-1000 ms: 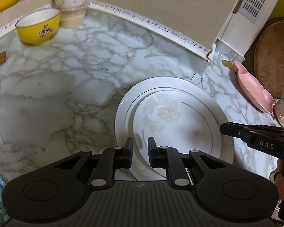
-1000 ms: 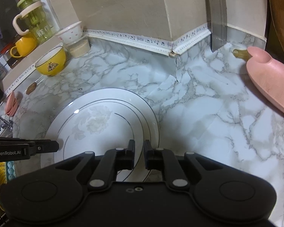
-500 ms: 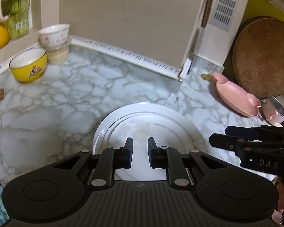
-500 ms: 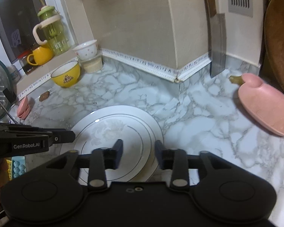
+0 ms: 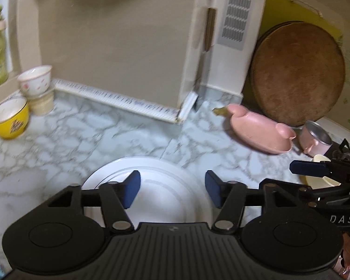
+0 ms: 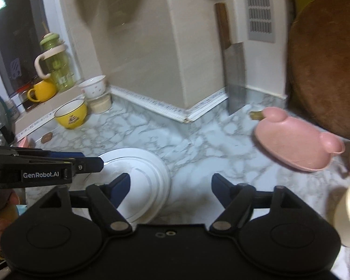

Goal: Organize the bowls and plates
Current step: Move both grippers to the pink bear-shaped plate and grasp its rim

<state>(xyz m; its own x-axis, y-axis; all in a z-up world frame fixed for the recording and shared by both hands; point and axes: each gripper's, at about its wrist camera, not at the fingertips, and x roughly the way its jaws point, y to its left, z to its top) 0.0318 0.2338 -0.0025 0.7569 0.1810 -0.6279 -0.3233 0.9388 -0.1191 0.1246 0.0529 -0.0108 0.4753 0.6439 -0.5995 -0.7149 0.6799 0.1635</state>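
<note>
Two white plates (image 5: 151, 182) stacked; one yellow bowl (image 5: 9, 121); one pink dish (image 5: 259, 128).

Readable: "GenRobot.AI" in white on the black side of the left gripper (image 6: 86, 163), seen from the right wrist view. "DAS" in pale letters on the black body of the right gripper (image 5: 315, 175), seen from the left wrist view, the word cut off by the picture's edge. A dark printed emblem on the yellow bowl (image 6: 71, 114), too blurred to read. Green bottle (image 6: 56, 67) label likewise illegible.
</note>
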